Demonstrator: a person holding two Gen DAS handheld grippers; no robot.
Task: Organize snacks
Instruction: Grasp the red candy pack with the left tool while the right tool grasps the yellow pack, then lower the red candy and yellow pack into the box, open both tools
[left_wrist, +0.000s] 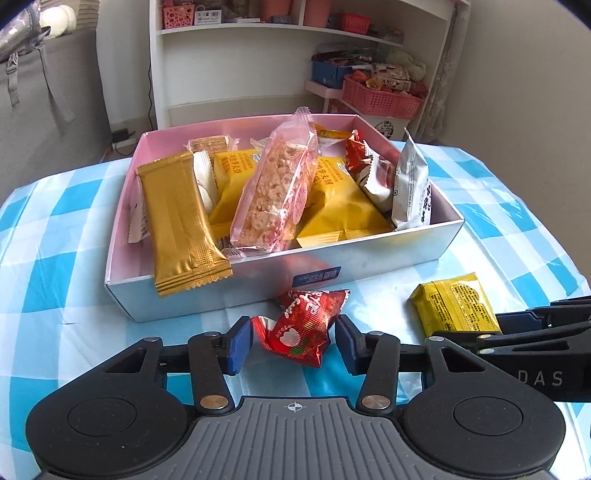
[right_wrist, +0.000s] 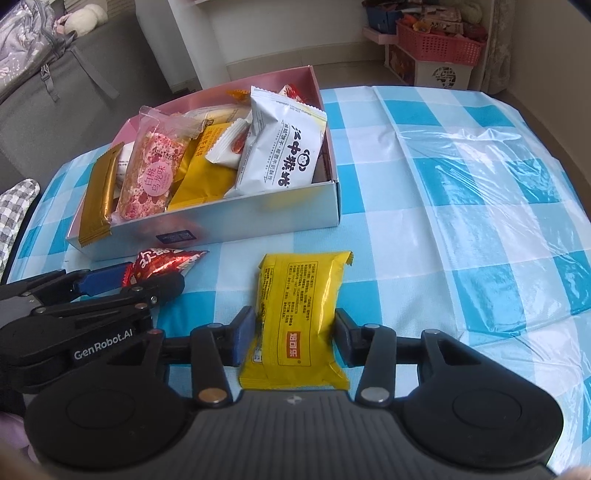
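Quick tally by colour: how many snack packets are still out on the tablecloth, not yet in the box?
Red packet: 1
Yellow packet: 1
Total: 2

A glossy plastic checked sheet (right_wrist: 461, 177) covers the desk. The red snack wrapper (left_wrist: 303, 326) and gold bar wrapper (left_wrist: 181, 221) look shiny, foil-like. The box (left_wrist: 369, 254) is smooth cardboard; the yellow packet (right_wrist: 299, 317) is glossy film.
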